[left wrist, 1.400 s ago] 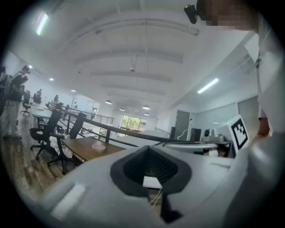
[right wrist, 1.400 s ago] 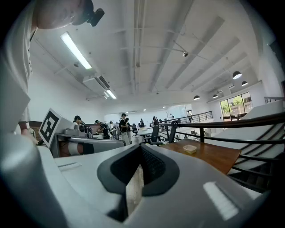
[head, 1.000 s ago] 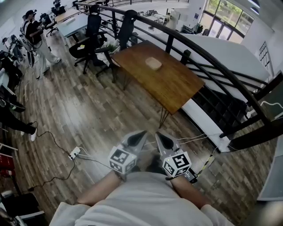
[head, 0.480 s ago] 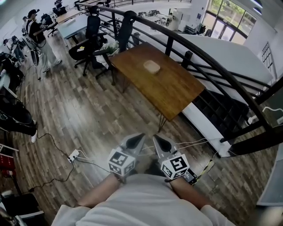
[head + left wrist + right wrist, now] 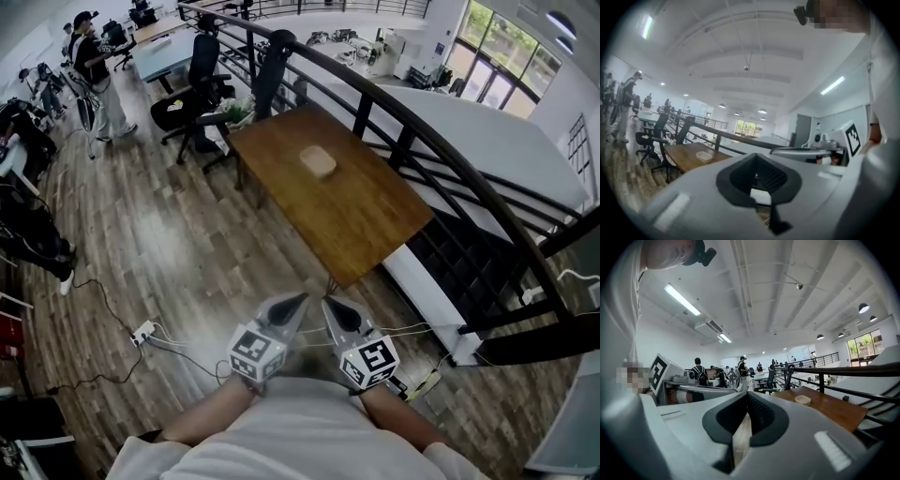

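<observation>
Closest in, both claws are held side by side against the person's pale shirt. The left claw [image 5: 292, 305] and right claw [image 5: 330, 307] are each pressed together with nothing between them; the gripper views show only the ribbed black pads meeting inside smooth grey shells.

Only the head view shows the dark plank floor [image 5: 178, 253] below, with a white power strip [image 5: 143, 331] and loose cables. Beyond stands a rectangular wooden table [image 5: 356, 202], and a small pale rounded container [image 5: 317, 161] lies on its far half, well apart from both claws.

Behind it runs a black tubular railing [image 5: 412, 141]. Only the gripper views show the white beamed ceiling.

The table sits lower in the head view than a second ago.
</observation>
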### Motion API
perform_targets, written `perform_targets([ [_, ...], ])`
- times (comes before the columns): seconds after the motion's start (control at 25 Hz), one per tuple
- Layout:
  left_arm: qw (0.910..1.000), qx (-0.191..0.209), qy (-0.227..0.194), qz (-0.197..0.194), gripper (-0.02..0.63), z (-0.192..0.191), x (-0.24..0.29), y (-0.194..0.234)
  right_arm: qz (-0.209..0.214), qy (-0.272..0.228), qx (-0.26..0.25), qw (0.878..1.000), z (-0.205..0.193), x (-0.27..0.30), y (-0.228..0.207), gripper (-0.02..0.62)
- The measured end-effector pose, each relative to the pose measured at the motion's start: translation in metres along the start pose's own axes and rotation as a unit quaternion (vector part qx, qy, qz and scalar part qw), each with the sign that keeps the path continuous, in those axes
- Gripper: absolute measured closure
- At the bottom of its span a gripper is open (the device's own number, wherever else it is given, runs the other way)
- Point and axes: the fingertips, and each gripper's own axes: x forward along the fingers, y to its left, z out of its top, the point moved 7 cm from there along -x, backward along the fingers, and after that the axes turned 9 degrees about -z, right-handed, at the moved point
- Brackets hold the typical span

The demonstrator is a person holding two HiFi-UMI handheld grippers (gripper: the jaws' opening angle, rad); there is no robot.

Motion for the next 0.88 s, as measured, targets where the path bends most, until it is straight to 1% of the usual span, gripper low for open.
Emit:
perform_targets([
  [0.16, 0.9998, -0.006, 0.006, 0.016, 0.603, 0.003, 0.02, 0.016, 0.013, 0.005, 0.009, 1.0, 0.001, 0.016, -0.024, 0.591],
  [0.32, 0.9997, -0.012, 0.007, 0.019, 0.603, 0.005, 0.036, 0.033, 0.015, 0.007, 0.009, 1.0, 0.001, 0.036, -0.042, 0.591],
  [0.48, 0.9999, -0.008, 0.007, 0.011, 0.603, 0.006, 0.049, 0.054, 0.005, 0.007, 0.011, 1.0, 0.003, 0.056, -0.053, 0.591],
  [0.68, 0.9999, -0.011, 0.003, -0.005, 0.603, 0.018, 0.063, 0.081, -0.012, 0.005, 0.007, 1.0, 0.008, 0.077, -0.064, 0.591],
  [0.88, 0.9995, -0.013, 0.01, -0.027, 0.603, 0.024, 0.073, 0.135, -0.034, 0.011, 0.017, 0.999, 0.009, 0.125, -0.069, 0.591],
])
